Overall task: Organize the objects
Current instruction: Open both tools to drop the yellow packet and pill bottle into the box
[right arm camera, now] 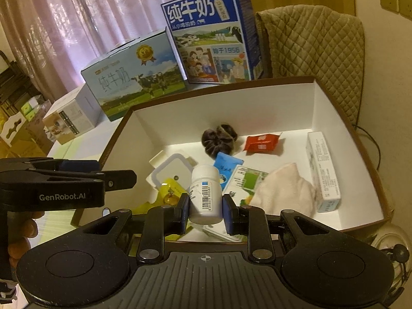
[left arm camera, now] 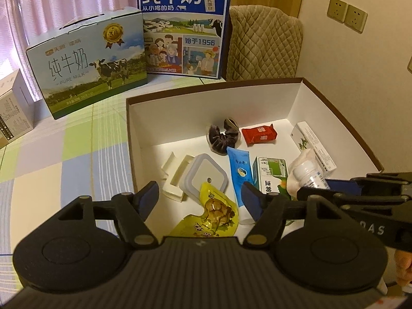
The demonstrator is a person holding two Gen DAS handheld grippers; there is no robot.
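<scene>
Left gripper (left arm camera: pixel 199 198) gapes above yellow snack pouch (left arm camera: pixel 215 213) in box (left arm camera: pixel 206 108)

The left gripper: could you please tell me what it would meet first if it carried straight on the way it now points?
Probably the yellow snack packet, which lies directly between the open left gripper fingers, with the white square lid just beyond it inside the box. Depth is hard to judge here.

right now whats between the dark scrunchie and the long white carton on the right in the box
The red packet lies between the scrunchie and the white carton, on the box floor. Both wrist views show it.
</scene>
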